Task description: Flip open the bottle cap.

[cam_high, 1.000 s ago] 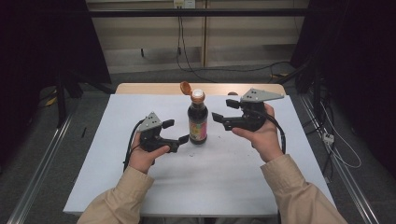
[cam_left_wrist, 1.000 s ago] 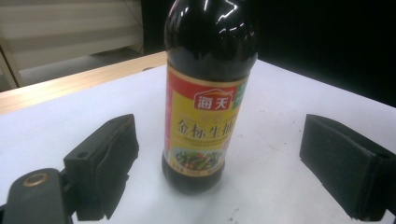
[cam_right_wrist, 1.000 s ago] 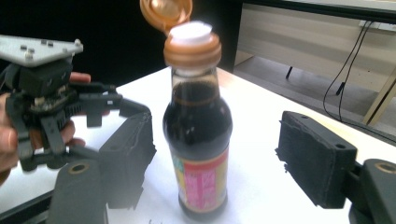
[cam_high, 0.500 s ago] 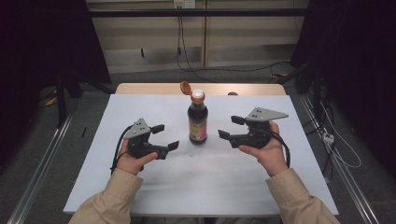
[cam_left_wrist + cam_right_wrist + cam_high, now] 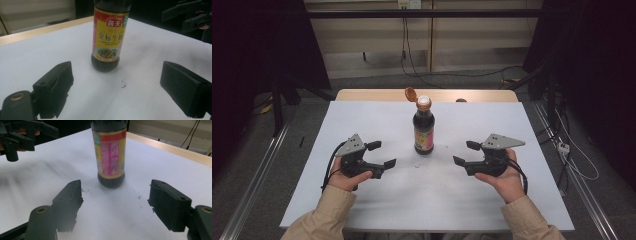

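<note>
Two grippers released; left gripper (image 5: pixel 382 154) and right gripper (image 5: pixel 466 153) flank the sauce bottle (image 5: pixel 424 125), apart from it; bottle upright on counter (image 5: pixel 377 120), cap flipped open.

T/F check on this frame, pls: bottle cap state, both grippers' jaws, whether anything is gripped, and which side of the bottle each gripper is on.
1. The soy sauce bottle stands upright with its flip cap hinged open. True.
2. The left gripper is clamped on the bottle. False: its jaws stand open, apart from the bottle, nothing between them.
3. The right gripper is open and holds nothing. True.
4. Both grippers sit on the same side of the bottle. False: one is on each side, jaws pointing towards it.
5. The bottle lies on the white table. False: it stands on its base.
</note>
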Motion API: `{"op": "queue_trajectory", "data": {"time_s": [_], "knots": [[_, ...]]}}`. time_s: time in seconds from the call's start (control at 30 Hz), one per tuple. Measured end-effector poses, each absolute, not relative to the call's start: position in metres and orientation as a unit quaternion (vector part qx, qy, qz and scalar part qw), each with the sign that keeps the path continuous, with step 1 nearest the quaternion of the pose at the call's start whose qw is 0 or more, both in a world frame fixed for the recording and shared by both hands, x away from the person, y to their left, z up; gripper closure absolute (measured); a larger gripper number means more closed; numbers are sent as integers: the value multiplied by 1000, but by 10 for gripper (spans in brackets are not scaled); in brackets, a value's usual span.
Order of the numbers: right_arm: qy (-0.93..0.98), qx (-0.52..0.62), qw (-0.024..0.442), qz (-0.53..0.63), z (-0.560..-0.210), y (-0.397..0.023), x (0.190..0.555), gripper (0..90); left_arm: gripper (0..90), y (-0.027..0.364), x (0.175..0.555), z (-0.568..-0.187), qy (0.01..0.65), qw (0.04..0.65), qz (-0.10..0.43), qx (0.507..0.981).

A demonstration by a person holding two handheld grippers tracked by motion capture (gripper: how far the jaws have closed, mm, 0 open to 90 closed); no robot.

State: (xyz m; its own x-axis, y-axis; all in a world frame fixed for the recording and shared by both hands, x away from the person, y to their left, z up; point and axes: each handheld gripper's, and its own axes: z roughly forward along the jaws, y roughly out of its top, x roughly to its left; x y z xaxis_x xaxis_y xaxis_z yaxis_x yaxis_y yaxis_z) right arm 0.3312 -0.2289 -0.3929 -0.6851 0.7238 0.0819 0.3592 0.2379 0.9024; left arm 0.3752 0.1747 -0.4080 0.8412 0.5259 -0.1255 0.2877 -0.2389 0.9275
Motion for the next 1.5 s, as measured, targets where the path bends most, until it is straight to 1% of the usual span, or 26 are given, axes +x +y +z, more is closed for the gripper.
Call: {"op": "queue_trajectory", "data": {"time_s": [0.43, 1.0, 1.5], "knots": [[765, 372, 180, 494, -418, -248, 314, 265, 110, 200, 366, -417, 272, 553, 112, 780], [768, 381, 181, 482, -433, -263, 301, 263, 118, 218, 360, -426, 281, 540, 111, 786], [758, 396, 184, 486, -440, -279, 291, 258, 118, 229, 354, -431, 292, 532, 115, 786]]}}
